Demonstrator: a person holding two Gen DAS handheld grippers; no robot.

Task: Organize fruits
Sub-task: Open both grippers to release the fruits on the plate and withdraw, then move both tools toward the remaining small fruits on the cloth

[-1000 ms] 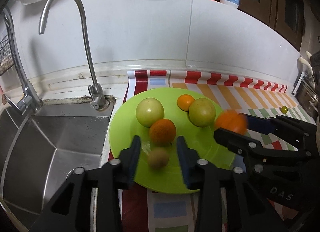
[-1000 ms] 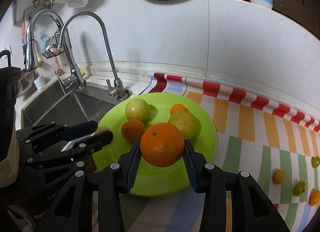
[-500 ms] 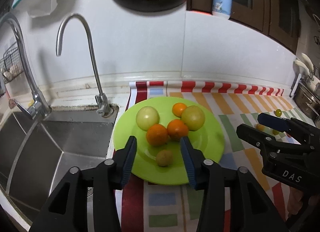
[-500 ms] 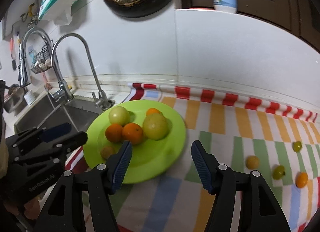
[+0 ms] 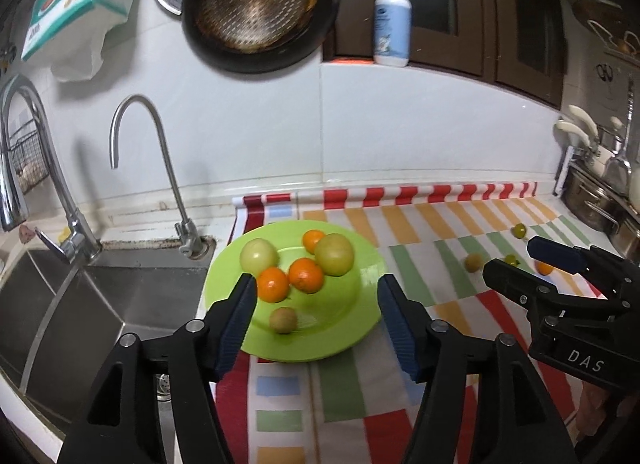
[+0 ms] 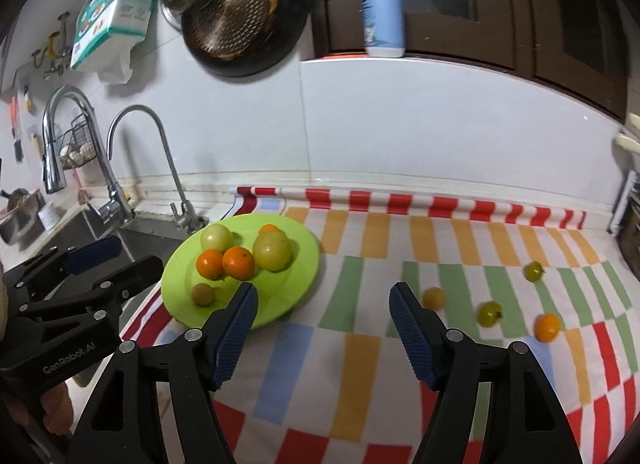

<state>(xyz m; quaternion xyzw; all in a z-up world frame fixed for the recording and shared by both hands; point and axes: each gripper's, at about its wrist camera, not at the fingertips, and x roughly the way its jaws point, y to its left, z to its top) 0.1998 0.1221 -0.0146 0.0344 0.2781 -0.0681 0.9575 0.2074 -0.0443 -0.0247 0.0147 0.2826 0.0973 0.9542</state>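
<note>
A lime green plate (image 5: 360, 304) (image 6: 300, 264) on the striped mat holds two green-yellow fruits (image 5: 334, 254), two oranges (image 5: 306, 275) (image 6: 238, 262), a small orange at the back and a brown kiwi (image 5: 283, 320) (image 6: 202, 294). Several small yellow, green and orange fruits (image 6: 490, 312) lie loose on the mat at the right. My left gripper (image 5: 314, 304) is open and empty above the plate's near edge. My right gripper (image 6: 323, 306) is open and empty over the mat, between the plate and the loose fruits.
A steel sink (image 5: 80, 304) with two taps (image 5: 160, 167) lies left of the plate. A dark pan (image 5: 256, 7) and a soap bottle (image 5: 392, 23) are up on the back wall. Steel pots (image 5: 600, 199) stand at the far right.
My right gripper let go of the large orange onto the plate and opened. Both grippers have drawn back and up from the plate, and the left one has opened wider.
</note>
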